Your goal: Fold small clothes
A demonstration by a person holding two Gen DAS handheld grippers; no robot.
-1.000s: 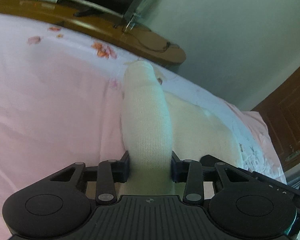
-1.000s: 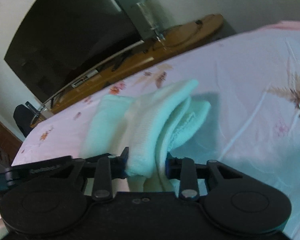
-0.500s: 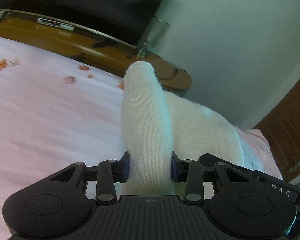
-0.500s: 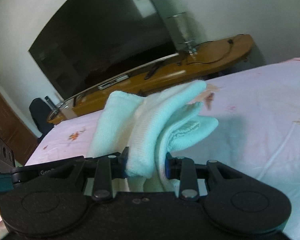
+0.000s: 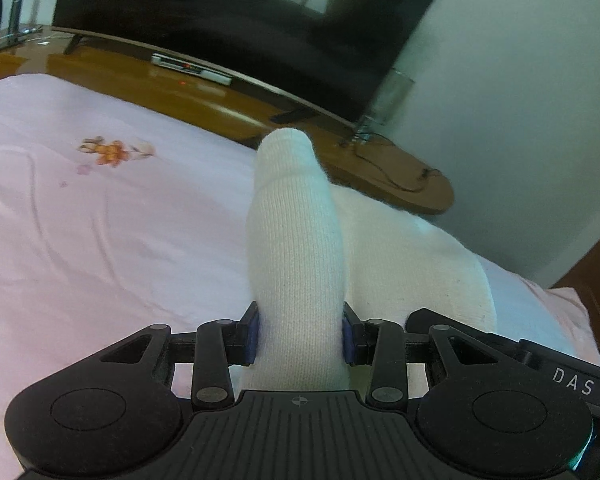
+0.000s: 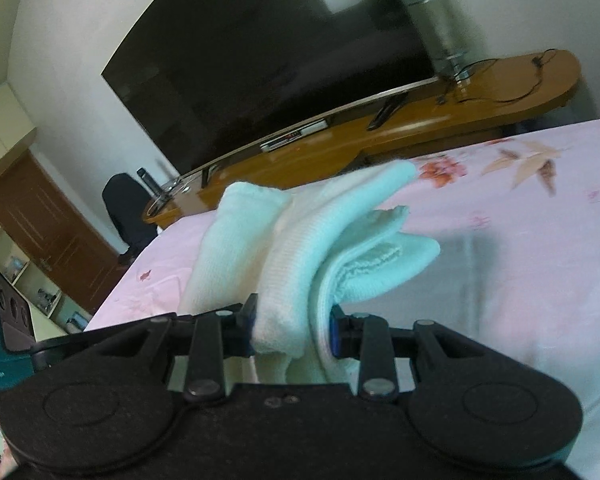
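- Your left gripper (image 5: 299, 334) is clamped on one end of the white sock (image 5: 296, 248), its blue pads pressed against the knit on both sides; the jaws are only as far apart as the bunched fabric keeps them
- From that grip the sock stands up in a thick roll, its rounded tip in front of the wooden TV bench (image 5: 236, 108), while the rest of it spreads off to the right towards your other tool
- Your right gripper (image 6: 293, 330) is likewise closed on the sock's (image 6: 300, 248) other end, with several folded layers squeezed between its pads and the loose edges fanning out to the right
- The sock hangs above the pink flowered bedsheet (image 5: 100, 232), on the near side of the bench; whether any part of it touches the sheet cannot be told
- Behind the bench stands the dark television (image 6: 268, 56)
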